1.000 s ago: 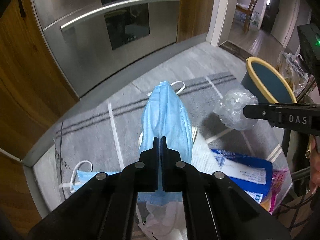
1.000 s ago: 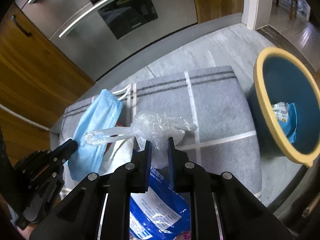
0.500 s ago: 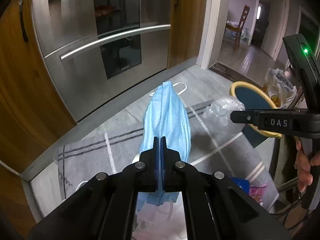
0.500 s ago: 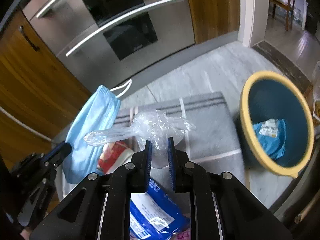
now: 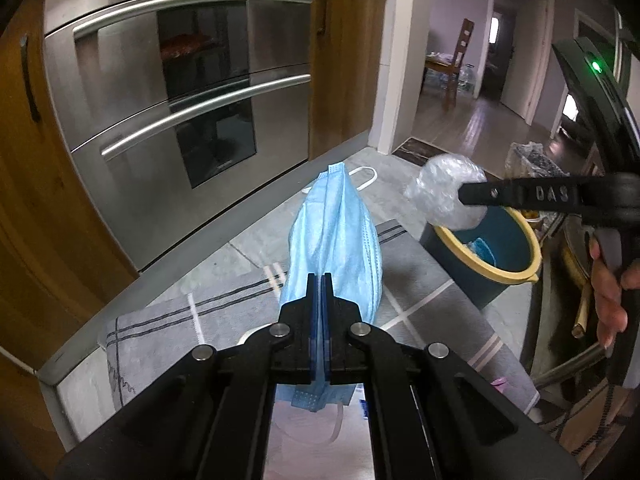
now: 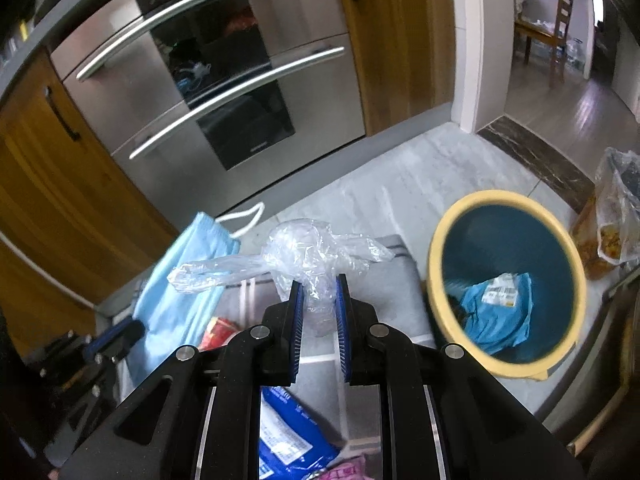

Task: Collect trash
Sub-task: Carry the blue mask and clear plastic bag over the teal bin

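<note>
Between the clenched fingers of the left gripper (image 5: 319, 280) a blue face mask (image 5: 335, 236) is pinched, hanging above the grey rug (image 5: 420, 280). A crumpled clear plastic bag (image 6: 308, 256) is grasped by the right gripper (image 6: 319, 284) (beside a yellow-rimmed blue bin (image 6: 436, 240), a blue wrapper inside).
</note>
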Tool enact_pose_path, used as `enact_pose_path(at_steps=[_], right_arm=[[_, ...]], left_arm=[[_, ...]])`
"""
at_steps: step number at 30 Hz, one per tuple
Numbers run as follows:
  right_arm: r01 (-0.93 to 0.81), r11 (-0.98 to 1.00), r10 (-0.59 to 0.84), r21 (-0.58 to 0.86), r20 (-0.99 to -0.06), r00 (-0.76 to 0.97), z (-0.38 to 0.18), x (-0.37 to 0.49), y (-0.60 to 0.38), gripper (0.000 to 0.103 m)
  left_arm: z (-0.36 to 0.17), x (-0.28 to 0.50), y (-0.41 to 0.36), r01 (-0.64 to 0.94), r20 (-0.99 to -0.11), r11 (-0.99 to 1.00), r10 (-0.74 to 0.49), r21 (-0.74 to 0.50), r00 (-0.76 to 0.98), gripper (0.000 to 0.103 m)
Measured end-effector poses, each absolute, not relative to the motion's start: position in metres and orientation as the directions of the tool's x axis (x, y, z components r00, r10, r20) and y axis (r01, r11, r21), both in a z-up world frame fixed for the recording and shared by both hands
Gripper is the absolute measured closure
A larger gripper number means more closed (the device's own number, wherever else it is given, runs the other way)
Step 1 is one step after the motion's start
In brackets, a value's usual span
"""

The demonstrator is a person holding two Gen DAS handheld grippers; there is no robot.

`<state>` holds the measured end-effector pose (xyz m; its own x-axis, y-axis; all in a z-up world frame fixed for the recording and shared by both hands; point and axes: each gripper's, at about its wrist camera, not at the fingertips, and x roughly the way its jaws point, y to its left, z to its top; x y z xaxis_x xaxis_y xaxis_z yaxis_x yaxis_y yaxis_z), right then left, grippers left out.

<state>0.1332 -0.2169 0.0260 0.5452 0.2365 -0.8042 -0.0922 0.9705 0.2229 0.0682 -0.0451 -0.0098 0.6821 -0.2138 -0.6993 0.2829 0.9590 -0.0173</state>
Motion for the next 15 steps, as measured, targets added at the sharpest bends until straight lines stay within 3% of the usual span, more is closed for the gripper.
enact_pose_path(at_steps=[15], right_arm=[[-0.052,0.963,0.241,0.265,-0.757,0.607,0.056,0.127,-0.270,0.086]], left_arm=[[-0.002,0.066,-0.095,0.350,-0.695,0.935,-0.284,-0.050,0.660,0.101]])
